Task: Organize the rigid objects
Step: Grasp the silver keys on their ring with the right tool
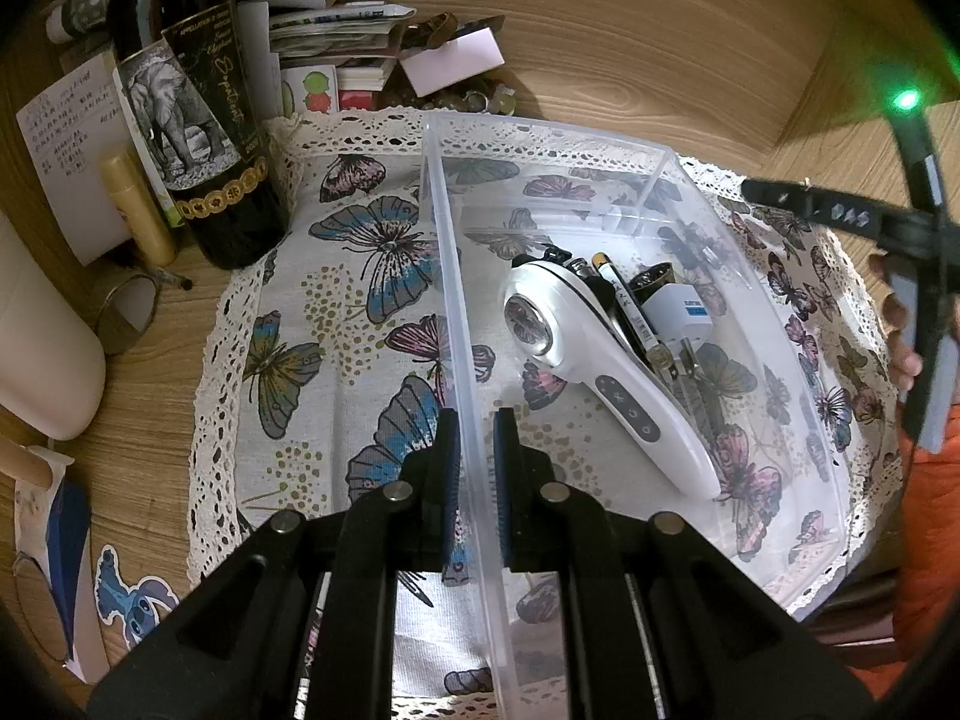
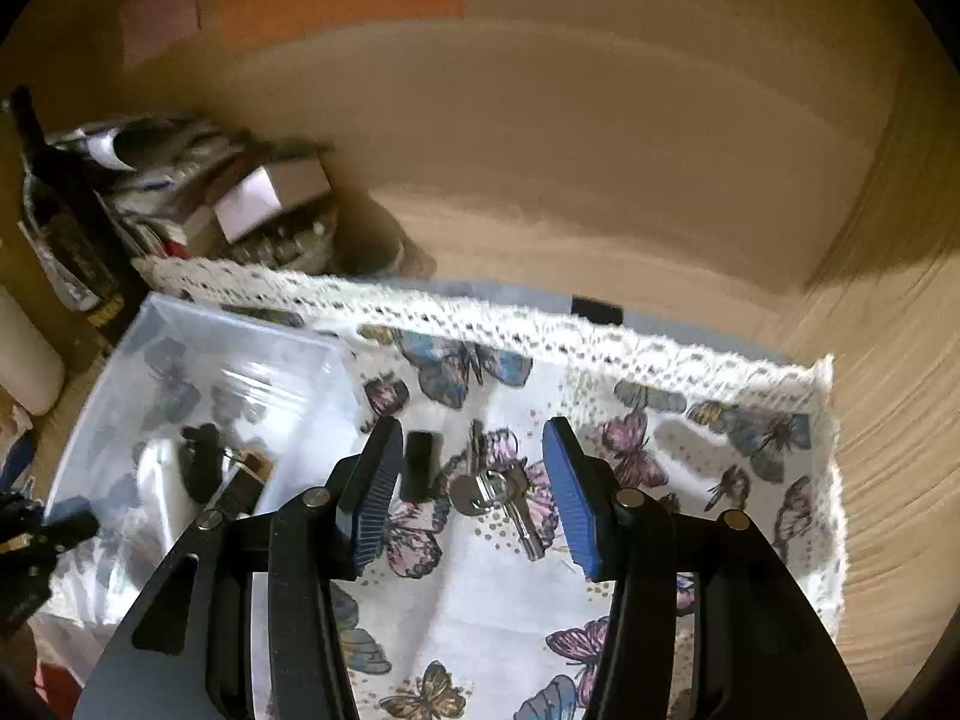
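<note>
Left gripper [image 1: 477, 468] clamped on clear bin [image 1: 456, 276] wall, white handheld device [image 1: 600, 366], pen [image 1: 624, 306] and charger [image 1: 681, 315] inside ahead-right; right gripper [image 2: 474, 492] spread wide, keys [image 2: 495, 495] on butterfly cloth [image 2: 690, 468] between its fingers.

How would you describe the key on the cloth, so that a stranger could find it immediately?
Start at the butterfly-print cloth with its lace edge, to the right of the clear plastic box. The silver key lies flat there, between the right gripper's open fingers. Unlike the small black block beside it, it is shiny metal.
</note>
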Available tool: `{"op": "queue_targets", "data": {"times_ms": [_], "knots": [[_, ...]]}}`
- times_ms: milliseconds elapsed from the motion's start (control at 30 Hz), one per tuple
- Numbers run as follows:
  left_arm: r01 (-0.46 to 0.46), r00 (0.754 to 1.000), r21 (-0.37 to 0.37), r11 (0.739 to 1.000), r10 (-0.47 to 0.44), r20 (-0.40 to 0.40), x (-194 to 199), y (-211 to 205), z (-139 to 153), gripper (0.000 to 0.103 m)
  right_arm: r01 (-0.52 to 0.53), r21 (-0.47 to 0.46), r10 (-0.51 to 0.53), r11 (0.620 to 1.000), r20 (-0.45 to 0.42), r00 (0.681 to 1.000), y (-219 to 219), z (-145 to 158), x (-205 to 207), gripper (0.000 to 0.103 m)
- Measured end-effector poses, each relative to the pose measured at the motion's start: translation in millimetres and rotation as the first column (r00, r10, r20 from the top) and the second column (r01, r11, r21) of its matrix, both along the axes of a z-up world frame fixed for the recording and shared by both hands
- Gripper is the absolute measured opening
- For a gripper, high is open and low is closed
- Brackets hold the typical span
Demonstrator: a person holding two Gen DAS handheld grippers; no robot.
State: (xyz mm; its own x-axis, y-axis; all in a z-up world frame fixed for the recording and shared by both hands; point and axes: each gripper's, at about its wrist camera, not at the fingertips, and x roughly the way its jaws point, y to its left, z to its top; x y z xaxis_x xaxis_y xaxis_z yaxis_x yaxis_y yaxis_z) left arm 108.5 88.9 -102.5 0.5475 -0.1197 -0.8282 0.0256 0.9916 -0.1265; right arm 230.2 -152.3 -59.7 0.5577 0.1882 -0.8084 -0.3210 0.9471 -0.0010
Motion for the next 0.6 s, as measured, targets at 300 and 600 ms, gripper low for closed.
{"op": "queue_targets", "data": {"times_ms": [300,600], "knots": [[-0.001,1.000,-0.003,1.000,0.001,-0.002,0.1,0.3,0.1,0.009,-0.024,-0.050,0.017,0.998,-0.144,0.989,-0.7,-53.5,14.0,0.045],[-0.001,1.000,-0.002,1.000,0.001,-0.003,0.4,0.0,0.2,0.009,0.010,-0.054,-0.021,0.998,-0.190,0.981,-12.1,-80.8,30.4,0.058]]}}
